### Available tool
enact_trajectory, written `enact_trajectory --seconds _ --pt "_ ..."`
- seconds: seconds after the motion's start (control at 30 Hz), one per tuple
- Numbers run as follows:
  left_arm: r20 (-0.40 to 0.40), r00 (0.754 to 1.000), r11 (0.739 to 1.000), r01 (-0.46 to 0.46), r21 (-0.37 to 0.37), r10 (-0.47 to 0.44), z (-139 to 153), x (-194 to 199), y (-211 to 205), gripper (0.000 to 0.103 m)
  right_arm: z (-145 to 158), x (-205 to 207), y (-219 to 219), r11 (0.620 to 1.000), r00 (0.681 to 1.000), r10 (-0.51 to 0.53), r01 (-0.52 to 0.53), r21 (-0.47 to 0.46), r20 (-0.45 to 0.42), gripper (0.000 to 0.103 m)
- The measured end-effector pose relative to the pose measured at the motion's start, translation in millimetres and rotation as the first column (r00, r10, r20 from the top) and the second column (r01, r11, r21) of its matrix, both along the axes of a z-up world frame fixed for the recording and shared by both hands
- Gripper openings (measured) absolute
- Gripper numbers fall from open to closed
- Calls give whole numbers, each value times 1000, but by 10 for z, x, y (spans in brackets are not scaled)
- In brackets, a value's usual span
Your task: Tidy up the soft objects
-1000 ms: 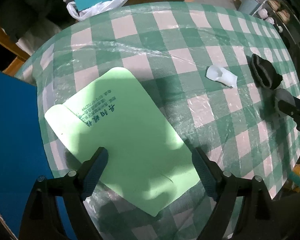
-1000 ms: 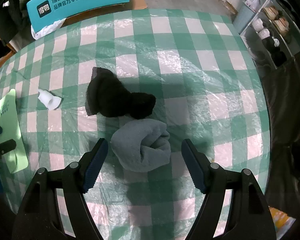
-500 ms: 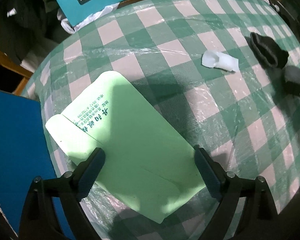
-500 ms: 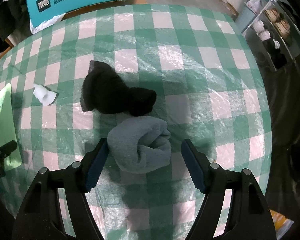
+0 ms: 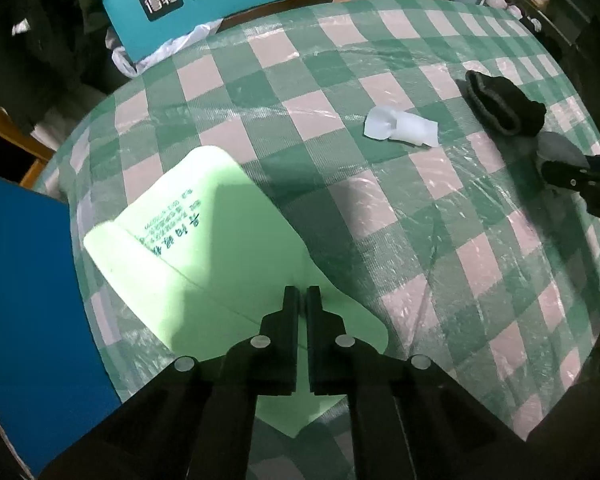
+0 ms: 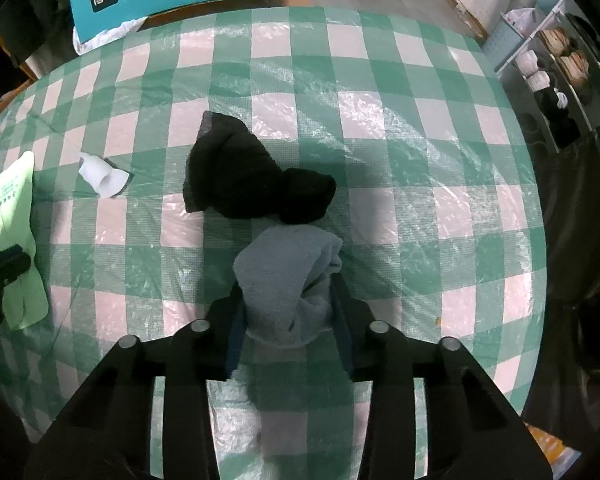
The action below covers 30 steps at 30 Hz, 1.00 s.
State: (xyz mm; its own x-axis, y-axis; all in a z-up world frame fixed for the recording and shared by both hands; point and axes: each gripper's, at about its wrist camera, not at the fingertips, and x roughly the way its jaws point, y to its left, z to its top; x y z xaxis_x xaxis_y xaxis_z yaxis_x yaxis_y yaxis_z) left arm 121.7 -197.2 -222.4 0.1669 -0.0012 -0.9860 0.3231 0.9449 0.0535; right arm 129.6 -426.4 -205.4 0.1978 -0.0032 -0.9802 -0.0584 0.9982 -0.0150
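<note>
Grey sock [image 6: 286, 280] between right gripper [image 6: 288, 300] pads, jaws closing on it; left gripper [image 5: 302, 300] fully closed over green bag [image 5: 220, 264].

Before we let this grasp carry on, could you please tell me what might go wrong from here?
1. The right claw is closing on only the near end of the grey sock, so the loose far end may slip out or unroll on lifting.
2. The grey sock touches the black sock; lifting could drag it along.
3. The left claw is shut over the green bag; whether it pinches the bag is unclear, so the bag may stay closed or slide on the plastic-covered tablecloth.
</note>
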Motion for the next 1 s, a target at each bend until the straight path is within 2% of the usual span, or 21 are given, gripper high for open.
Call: enact_trajectory --seconds 0.07,0.2,0.5,0.77,1.0 --pt "-23 1000 999 -5 -46 4 11 -18 15 2 11 -14 8 1000 1000 5 -5 4 0 33" --pt "-26 999 996 17 -92 -20 95 -138 -50 2 44 -19 62 1000 1000 12 -12 12 7 33" --pt "17 999 988 31 -154 -29 442 -346 -91 2 126 -76 131 999 999 24 -25 29 27 31" --pt "41 999 989 -15 -150 21 514 -245 151 2 273 -160 214 997 997 36 -40 63 61 29" --pt "10 990 983 -137 -120 139 361 -56 448 3 330 -206 272 995 996 52 -58 80 73 29"
